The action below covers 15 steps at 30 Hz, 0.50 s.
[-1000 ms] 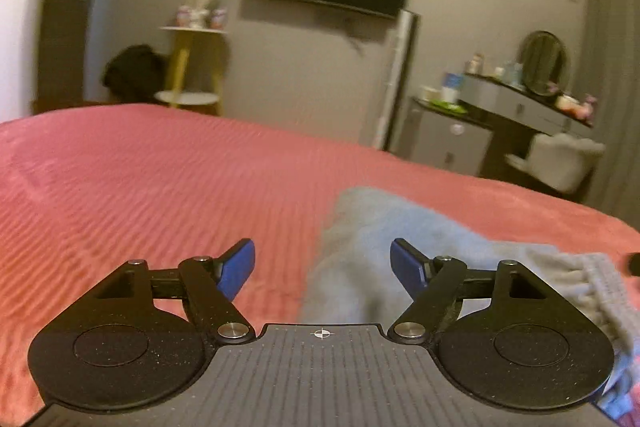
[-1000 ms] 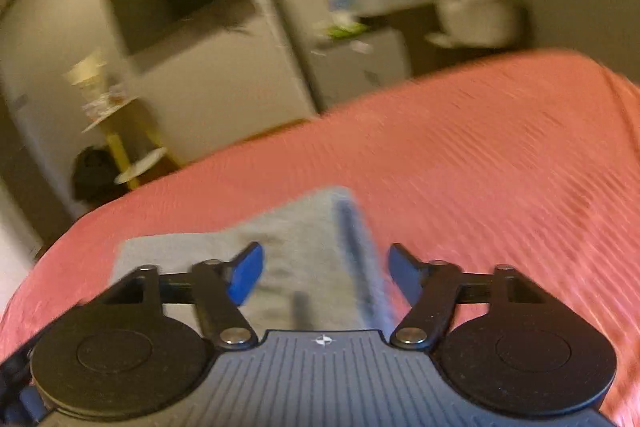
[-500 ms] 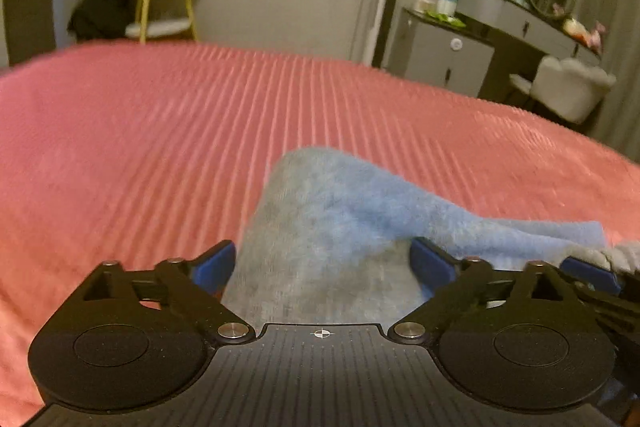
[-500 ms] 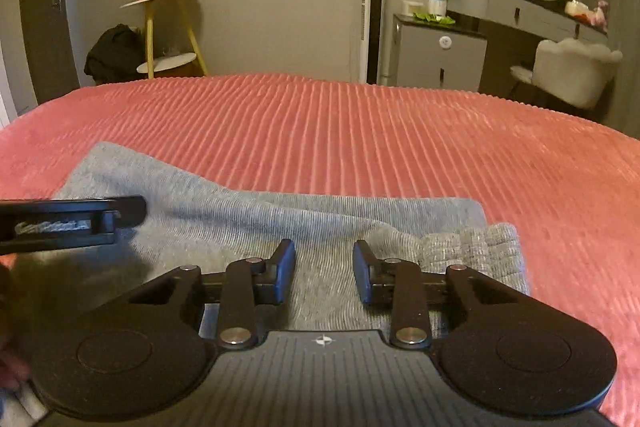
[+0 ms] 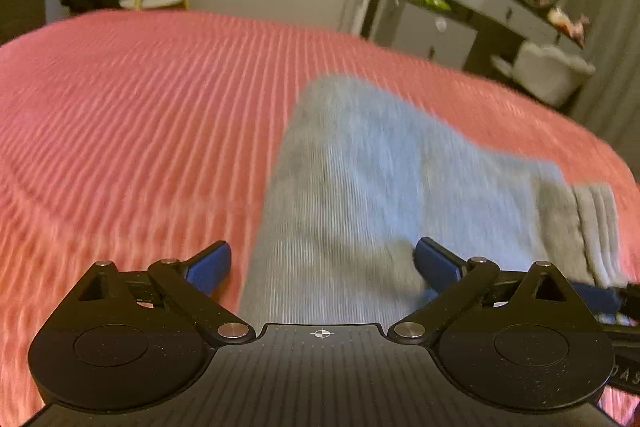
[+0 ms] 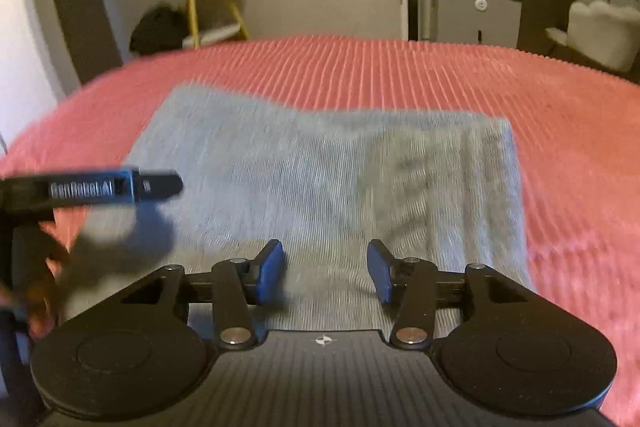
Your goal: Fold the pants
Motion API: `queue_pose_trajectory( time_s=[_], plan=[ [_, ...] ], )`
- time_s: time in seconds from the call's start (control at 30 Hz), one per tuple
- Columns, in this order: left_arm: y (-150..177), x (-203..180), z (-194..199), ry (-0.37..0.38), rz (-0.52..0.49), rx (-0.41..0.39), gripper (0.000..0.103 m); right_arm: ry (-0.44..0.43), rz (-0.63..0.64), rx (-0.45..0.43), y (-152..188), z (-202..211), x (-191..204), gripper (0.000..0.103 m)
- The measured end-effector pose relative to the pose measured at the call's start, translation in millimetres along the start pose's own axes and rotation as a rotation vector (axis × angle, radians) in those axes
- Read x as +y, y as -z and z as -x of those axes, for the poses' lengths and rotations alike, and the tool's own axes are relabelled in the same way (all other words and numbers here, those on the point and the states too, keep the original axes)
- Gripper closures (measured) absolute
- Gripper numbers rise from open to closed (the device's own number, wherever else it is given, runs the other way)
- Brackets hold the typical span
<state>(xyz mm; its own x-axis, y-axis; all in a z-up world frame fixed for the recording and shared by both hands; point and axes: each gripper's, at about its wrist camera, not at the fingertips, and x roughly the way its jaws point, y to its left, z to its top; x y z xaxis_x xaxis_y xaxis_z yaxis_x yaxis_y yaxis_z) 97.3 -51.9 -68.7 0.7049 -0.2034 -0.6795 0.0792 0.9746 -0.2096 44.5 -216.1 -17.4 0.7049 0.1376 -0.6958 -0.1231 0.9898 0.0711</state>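
Your grey pants point(image 6: 320, 179) lie folded flat on the red ribbed bedspread point(image 6: 440, 75), your left hand-held gripper point(image 5: 322, 269) spread wide over their left edge, your right hand-held gripper point(image 6: 325, 269) opening above them, gripping nothing.

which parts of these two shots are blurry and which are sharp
Left wrist view: the red bedspread and grey pants are smeared by motion, while the left gripper is crisp. Right wrist view: pants and room are blurred, the right gripper sharp.
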Motion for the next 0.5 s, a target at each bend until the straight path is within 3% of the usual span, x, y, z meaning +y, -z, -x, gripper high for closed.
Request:
queue_pose_trajectory(
  time_s=[0.13,0.27,0.4,0.5],
  plan=[
    [13.2,-11.5,11.9,-0.004,-0.038,0.078,0.001,-0.029,-0.069,0.057,15.0,18.4,2.0,0.055],
    [27.9,-17.2,24.6,-0.021,-0.131,0.087,0.001,-0.082,-0.183,0.057,25.7,37.1,-16.3,0.055],
    [27.6,-5.9,27.9,-0.004,-0.072,0.119,0.001,-0.161,-0.350,0.036,33.4,58.2,-43.9,0.055],
    [30.2,1.9,29.8,-0.004,-0.027,0.134,0.001,-0.167,-0.427,0.030,38.6,69.9,-57.6,0.050]
  ],
)
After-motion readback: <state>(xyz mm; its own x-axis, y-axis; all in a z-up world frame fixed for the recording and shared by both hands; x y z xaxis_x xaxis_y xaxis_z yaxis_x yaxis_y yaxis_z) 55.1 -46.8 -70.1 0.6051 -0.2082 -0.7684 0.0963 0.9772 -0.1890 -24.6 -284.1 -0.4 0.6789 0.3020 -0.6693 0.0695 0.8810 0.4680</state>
